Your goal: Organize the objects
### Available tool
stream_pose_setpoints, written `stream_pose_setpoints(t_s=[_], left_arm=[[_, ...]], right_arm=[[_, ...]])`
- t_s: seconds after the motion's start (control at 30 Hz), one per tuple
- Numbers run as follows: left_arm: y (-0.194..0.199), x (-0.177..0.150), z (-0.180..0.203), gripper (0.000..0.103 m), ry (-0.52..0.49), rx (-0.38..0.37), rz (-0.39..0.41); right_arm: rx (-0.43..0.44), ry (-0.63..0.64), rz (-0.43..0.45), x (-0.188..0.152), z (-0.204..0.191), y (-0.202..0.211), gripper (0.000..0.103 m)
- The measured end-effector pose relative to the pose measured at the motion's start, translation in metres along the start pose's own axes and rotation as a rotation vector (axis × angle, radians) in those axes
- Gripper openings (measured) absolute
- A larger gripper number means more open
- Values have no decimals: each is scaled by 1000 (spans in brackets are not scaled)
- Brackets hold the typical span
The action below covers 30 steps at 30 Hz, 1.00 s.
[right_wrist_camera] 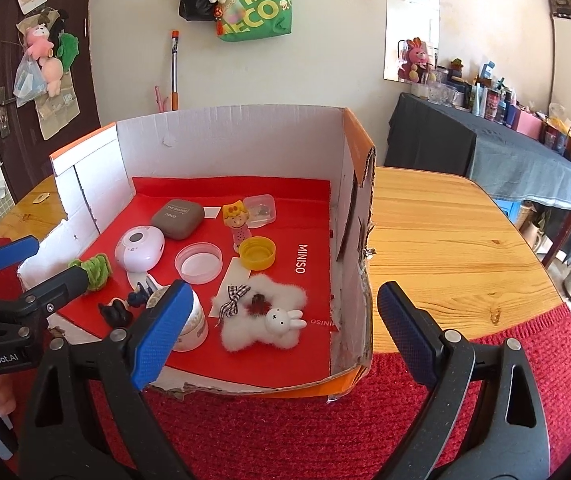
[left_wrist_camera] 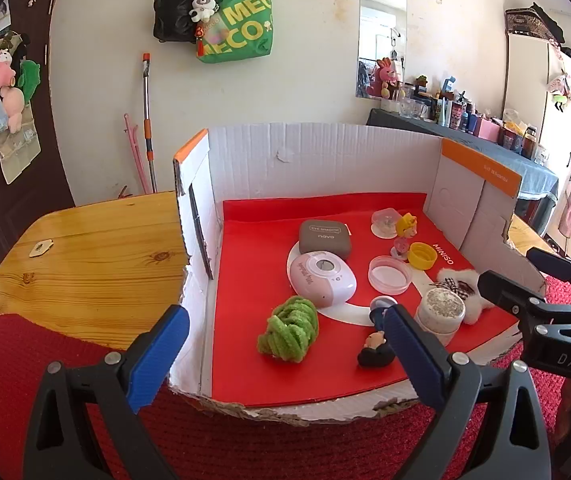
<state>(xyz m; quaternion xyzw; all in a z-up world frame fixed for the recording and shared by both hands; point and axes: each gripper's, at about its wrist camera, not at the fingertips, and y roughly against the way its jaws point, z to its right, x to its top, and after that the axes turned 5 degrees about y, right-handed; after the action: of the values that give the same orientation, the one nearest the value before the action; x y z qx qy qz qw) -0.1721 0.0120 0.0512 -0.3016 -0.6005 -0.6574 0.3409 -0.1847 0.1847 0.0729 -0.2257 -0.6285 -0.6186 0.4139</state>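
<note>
Both sets of jaws are spread wide with nothing between them: the left gripper [left_wrist_camera: 285,356] sits low in its frame at the box's front lip, the right gripper [right_wrist_camera: 285,332] low in its frame over the box's right front corner. Everything to sort is already inside the box [left_wrist_camera: 325,148], on its red liner, so I can't tell whether this is a pile waiting to be tidied or the finished layout. Nearest the front are the black figure [left_wrist_camera: 373,352], green yarn [left_wrist_camera: 289,330], the jar [left_wrist_camera: 443,314] and the fluffy clip [right_wrist_camera: 261,320]. Mid-frame you get the pink case [left_wrist_camera: 321,280], clear lid [right_wrist_camera: 198,262] and yellow cap [right_wrist_camera: 257,252]. Toward the back wall are the grey case [left_wrist_camera: 324,238], the doll [right_wrist_camera: 237,220] and a small clear tub [right_wrist_camera: 260,208]. If anything does get picked, I'd come in from above, since stuff sits close together, especially jar and figure. The yarn looks squishy, the lid thin and slippery, so grab those by the edge.
</note>
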Motion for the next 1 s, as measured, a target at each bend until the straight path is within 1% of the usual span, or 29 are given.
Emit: stream_pose_setpoints(t_s=[0.27,1.0], left_arm=[[1,0,0,101,-2,0,1],[2,0,0,101,-2,-2,4]], right_arm=[[4,-35,-16,-1,7,-2,95],[5,-26,-37,-2,5,-5,95]])
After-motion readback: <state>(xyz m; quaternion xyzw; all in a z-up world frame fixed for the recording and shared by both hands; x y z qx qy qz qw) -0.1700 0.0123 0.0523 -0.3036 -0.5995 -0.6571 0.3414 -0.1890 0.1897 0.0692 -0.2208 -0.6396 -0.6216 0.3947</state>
